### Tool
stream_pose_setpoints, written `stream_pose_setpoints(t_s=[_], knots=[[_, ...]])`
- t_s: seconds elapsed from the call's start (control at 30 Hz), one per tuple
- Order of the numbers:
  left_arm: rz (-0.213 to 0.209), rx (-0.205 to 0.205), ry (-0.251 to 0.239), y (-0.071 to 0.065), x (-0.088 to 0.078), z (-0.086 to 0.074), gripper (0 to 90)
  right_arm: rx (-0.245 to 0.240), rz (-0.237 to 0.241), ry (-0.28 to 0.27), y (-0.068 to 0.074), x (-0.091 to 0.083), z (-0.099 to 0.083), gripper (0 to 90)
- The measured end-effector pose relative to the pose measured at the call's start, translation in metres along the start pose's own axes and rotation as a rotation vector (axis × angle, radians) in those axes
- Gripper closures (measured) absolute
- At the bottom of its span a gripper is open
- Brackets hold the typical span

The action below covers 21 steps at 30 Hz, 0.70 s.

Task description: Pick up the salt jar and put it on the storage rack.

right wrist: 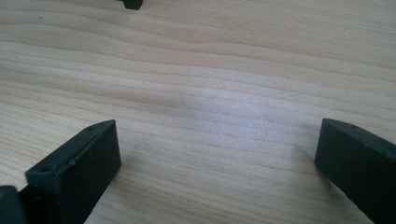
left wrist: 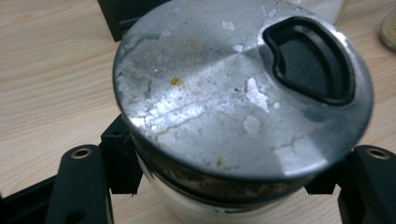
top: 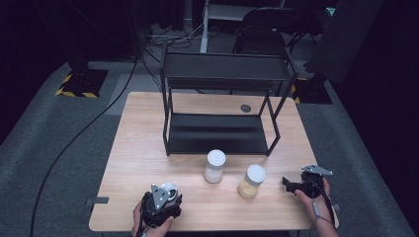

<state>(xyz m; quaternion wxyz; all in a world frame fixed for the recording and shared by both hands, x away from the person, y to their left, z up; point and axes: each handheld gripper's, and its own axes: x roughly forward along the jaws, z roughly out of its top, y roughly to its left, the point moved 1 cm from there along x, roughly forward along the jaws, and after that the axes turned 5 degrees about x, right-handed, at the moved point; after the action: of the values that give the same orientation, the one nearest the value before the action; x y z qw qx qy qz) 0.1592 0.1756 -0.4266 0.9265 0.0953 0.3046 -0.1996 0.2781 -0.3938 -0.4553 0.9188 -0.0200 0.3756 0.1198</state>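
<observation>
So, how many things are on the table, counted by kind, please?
Jars with white lids: 2, one with pale contents and one with yellowish contents
Jar with metal lid: 1, held in the jaws of the left gripper
Black two-level rack: 1
Small dark disc by the rack: 1
Total: 5

far middle: the black shelf rack (top: pixel 221 116) fills the far half of the counter (top: pixel 148 148), its four posts blocking sideways passage.
centre: two white-lidded jars (top: pixel 215 166) (top: pixel 252 181) stand near each other with a narrow gap between them.
near left: the metal-lidded jar (left wrist: pixel 243 93) stands in the left hand-held gripper (top: pixel 160 202).
near right: bare wood lies in front of the right hand-held gripper (top: pixel 291 183).
left strip: free counter beside the rack.
</observation>
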Motion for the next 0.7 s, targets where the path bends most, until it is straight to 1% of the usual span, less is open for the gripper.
stream_pose_setpoints(t_s=[0.1, 0.2, 0.27, 0.33, 0.43, 0.57, 0.6, 0.63, 0.67, 0.7], knots=[[-0.01, -0.008, 0.001, 0.003, -0.003, 0.006, 30.4, 0.0, 0.0, 0.0, 0.0, 0.0, 0.0, 0.0], [-0.009, 0.0, -0.014, 0.003, -0.005, 0.008, 30.4, 0.0, 0.0, 0.0, 0.0, 0.0, 0.0, 0.0], [-0.022, -0.003, -0.01, 0.007, -0.006, 0.014, 30.4, 0.0, 0.0, 0.0, 0.0, 0.0, 0.0, 0.0], [-0.022, -0.003, -0.013, 0.008, -0.006, 0.016, 30.4, 0.0, 0.0, 0.0, 0.0, 0.0, 0.0, 0.0], [-0.02, 0.008, -0.015, 0.01, -0.006, 0.021, 30.4, 0.0, 0.0, 0.0, 0.0, 0.0, 0.0, 0.0], [-0.028, 0.011, -0.025, 0.014, -0.008, 0.028, 30.4, 0.0, 0.0, 0.0, 0.0, 0.0, 0.0, 0.0], [-0.037, 0.009, -0.037, 0.016, -0.01, 0.032, 30.4, 0.0, 0.001, 0.0, 0.0, 0.0, 0.0, 0.0], [-0.037, 0.009, -0.037, 0.016, -0.01, 0.032, 30.4, -0.001, 0.003, 0.001, -0.001, 0.0, 0.0, 0.0], [-0.044, 0.013, -0.043, 0.018, -0.011, 0.037, 30.4, -0.002, 0.005, 0.001, -0.001, 0.0, 0.0, 0.0], [-0.044, 0.013, -0.043, 0.018, -0.011, 0.037, 30.4, -0.003, 0.005, 0.001, -0.001, 0.0, 0.0, 0.0]])
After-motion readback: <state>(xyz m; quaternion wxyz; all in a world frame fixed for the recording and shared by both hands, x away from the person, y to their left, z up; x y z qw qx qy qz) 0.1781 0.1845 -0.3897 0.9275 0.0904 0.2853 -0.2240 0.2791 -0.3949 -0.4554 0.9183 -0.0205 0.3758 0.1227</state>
